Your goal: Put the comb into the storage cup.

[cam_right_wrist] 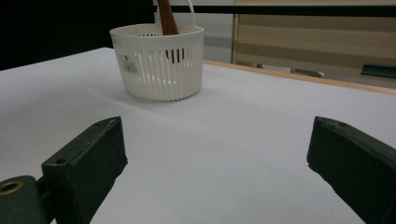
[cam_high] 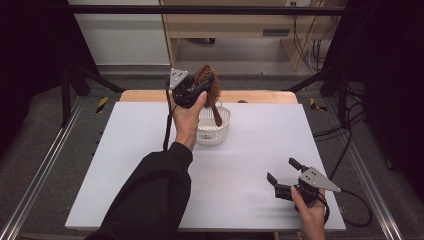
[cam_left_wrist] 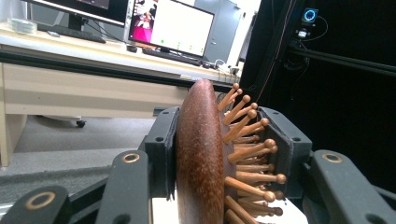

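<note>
Gripping the wooden hairbrush (cam_high: 211, 86) by its head, the left gripper (cam_high: 196, 89) holds it over the white basket (cam_high: 214, 131) — handle inside. The right gripper (cam_high: 282, 176) rests at five o'clock, jaws wide apart and bare.

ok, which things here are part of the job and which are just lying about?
Part of the job:
- hairbrush, clamped at its head in the left gripper, handle down in the basket
- white basket

Lying about:
- right gripper, jaws open, idle over the table
- desk with monitors in the background

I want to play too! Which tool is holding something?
The left tool: its jaws clamp the brown wooden hairbrush over the white basket. The right tool gapes empty.
</note>
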### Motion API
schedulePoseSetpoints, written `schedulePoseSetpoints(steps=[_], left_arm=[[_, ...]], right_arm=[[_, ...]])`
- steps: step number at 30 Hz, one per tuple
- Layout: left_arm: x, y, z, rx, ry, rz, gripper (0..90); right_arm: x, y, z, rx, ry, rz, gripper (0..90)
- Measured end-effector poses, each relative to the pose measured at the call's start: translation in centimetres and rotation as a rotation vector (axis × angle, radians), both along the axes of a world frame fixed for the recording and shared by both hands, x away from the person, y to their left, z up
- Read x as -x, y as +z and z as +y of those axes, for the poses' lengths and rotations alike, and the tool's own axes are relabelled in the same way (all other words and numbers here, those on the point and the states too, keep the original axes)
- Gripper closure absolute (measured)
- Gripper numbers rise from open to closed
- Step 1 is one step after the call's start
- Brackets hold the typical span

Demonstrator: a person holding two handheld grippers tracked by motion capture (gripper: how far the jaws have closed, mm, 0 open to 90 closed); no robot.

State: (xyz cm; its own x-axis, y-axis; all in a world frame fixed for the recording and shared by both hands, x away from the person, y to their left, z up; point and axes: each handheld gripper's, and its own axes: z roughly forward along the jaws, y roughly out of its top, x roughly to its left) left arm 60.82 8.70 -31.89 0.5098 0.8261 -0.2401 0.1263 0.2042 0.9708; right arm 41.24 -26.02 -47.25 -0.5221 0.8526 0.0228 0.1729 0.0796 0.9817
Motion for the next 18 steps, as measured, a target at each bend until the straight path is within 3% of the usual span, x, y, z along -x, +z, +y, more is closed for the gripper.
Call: schedulePoseSetpoints(steps=[18], left_arm=[[-0.24, -1.07, 0.45, 0.010, 0.003, 0.016, 50.6]], right_arm=[[0.00, -0.08, -0.05, -0.005, 0.000, 0.002, 4.6]])
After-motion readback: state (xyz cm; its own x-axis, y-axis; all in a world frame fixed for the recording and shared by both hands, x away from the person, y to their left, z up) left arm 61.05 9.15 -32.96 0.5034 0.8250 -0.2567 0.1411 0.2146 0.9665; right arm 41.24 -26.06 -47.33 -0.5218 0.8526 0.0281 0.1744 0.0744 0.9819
